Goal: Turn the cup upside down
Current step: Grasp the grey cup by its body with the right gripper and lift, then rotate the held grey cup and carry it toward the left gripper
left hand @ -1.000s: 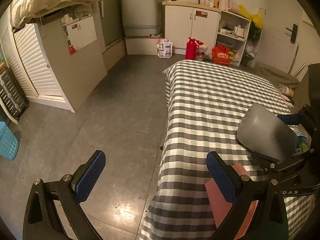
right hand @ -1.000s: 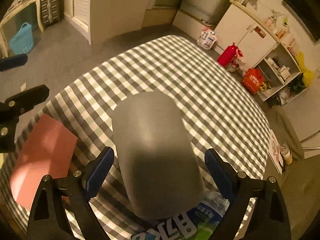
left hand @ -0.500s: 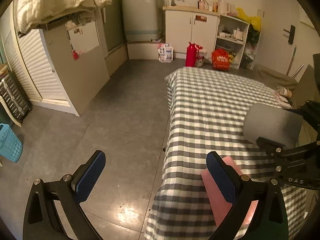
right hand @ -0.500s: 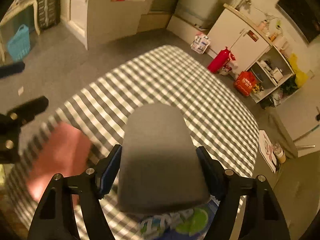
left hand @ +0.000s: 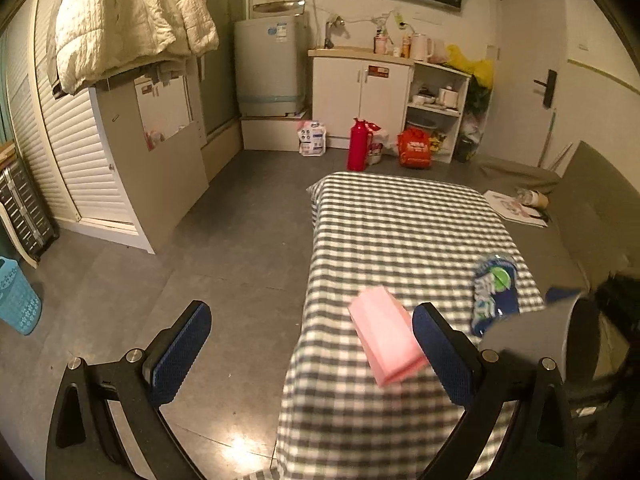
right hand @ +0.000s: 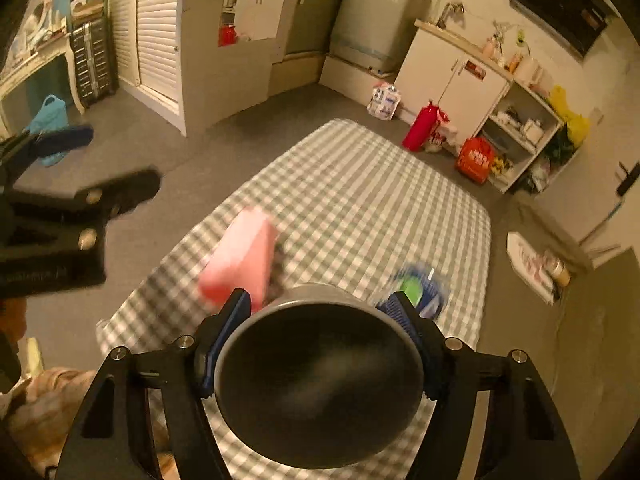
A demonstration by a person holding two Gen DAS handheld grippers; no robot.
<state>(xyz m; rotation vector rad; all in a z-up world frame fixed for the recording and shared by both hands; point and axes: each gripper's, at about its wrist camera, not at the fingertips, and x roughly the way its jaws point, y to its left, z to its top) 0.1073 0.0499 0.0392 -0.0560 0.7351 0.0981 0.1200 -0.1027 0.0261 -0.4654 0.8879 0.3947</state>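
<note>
A grey cup point(right hand: 320, 384) is clamped between the blue pads of my right gripper point(right hand: 324, 344). It is lifted above the checkered table point(right hand: 360, 200) and its dark open mouth faces the right wrist camera. In the left wrist view the cup point(left hand: 536, 336) shows at the right edge, lying on its side in the air with its mouth to the right. My left gripper point(left hand: 316, 354) is open and empty, held above the table's near left edge. It appears in the right wrist view point(right hand: 80, 208) at the left.
A pink block point(left hand: 386, 336) lies on the table near the front. A blue and green packet point(left hand: 494, 292) lies on the table's right side. The grey floor point(left hand: 200, 260) lies to the left. Cabinets and a red flask point(left hand: 357, 144) stand at the back.
My right gripper has closed on the cup, lifted it off the table and turned it so its open mouth now faces the right wrist camera. The left gripper has risen and stays open.
</note>
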